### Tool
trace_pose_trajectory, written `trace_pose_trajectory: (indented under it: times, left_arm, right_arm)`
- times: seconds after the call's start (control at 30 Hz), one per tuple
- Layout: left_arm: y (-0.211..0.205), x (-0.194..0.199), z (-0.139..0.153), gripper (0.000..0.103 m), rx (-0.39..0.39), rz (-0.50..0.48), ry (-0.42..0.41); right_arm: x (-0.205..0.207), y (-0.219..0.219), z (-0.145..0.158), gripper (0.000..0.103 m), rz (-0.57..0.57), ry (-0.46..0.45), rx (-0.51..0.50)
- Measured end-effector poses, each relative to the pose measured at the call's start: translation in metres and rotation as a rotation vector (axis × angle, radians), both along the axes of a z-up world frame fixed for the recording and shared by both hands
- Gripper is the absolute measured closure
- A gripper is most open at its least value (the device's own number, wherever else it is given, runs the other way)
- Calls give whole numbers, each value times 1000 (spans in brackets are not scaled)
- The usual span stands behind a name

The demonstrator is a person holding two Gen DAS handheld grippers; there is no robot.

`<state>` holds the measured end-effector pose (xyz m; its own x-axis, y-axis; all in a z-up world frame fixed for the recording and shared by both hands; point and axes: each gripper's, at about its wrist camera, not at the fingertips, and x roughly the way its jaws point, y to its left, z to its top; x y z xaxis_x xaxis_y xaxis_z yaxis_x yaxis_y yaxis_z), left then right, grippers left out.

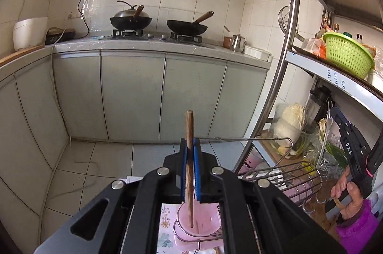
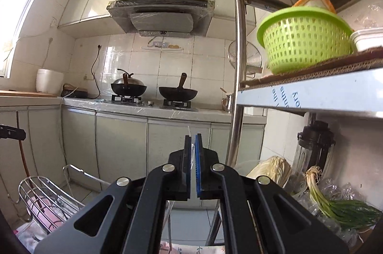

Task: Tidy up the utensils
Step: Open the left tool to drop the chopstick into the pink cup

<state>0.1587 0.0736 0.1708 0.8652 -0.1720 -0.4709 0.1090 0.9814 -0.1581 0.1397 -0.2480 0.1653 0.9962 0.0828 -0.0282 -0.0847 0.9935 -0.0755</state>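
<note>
My left gripper (image 1: 190,146) is shut on a wooden chopstick (image 1: 189,132) held upright, its lower end over a pink holder (image 1: 198,223) in a wire rack below. My right gripper (image 2: 193,144) is shut on a thin clear plastic utensil (image 2: 190,146) that sticks up between the pads; its lower part runs down under the jaws. In the left wrist view the right gripper (image 1: 354,146) is held at the right, above a wire utensil basket (image 1: 287,177). The same basket (image 2: 45,196) shows at lower left in the right wrist view, with the chopstick (image 2: 22,153) above it.
A metal shelf unit stands at right with a green basket (image 2: 304,38), cabbage (image 2: 270,170) and green onions (image 2: 340,206). Across the floor is a counter with two woks (image 1: 186,26), a kettle (image 1: 237,42) and a rice cooker (image 1: 28,32).
</note>
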Motion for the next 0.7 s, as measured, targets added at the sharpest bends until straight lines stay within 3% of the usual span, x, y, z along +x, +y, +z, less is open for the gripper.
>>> trace_pose_trajectory:
  times: [0.3,0.37,0.43,0.57,0.7]
  left_arm:
    - [-5,19,-38,96,-23,7,104]
    - [-6,18,-41,89,-19,17,114]
    - [-4,15,-39,66,-22,32,116]
    - [1,5,-30,61,-35,43,98]
    - [5,-11,-20,60,-33,55,72]
  right_arm:
    - [4,0,-42,99,78,223,47]
    - [4,-3,-46,99,90,265,71]
    - [5,-5,-48,98,97,299,83]
    - [4,-7,-48,69,124,365,97]
    - [-12,-6,-33,64,120,336,78]
